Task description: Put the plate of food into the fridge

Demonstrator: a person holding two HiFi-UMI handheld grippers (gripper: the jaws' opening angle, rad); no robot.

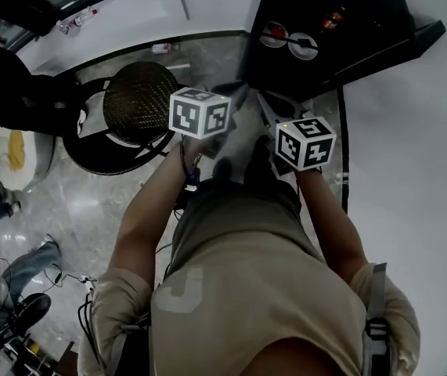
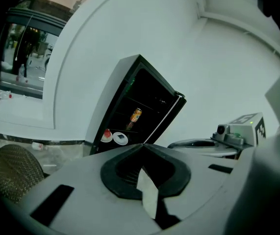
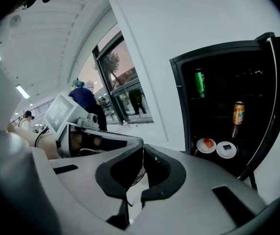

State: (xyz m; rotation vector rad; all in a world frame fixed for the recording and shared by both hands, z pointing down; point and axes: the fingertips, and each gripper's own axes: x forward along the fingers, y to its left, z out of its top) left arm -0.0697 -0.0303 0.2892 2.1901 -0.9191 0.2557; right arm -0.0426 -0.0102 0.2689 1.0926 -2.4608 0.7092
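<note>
The black fridge [image 1: 325, 22] stands open in front of me. On its bottom shelf sit two white plates: one with red food [image 3: 206, 144] and one with a dark piece [image 3: 226, 149]. Both plates show in the left gripper view too, the red-food plate [image 2: 107, 135] left of the other plate [image 2: 120, 139]. My left gripper [image 2: 142, 146] and right gripper [image 3: 143, 149] are both shut with nothing between the jaws. They hang side by side well short of the fridge. Their marker cubes show in the head view, left cube [image 1: 200, 112] and right cube [image 1: 305, 141].
An orange can [image 3: 238, 112] and a green can [image 3: 200, 82] stand on higher shelves. The fridge door [image 3: 277, 97] is swung open to the right. A round woven stool [image 1: 139, 100] stands to the left on the stone floor. Cables [image 1: 27, 288] lie at lower left.
</note>
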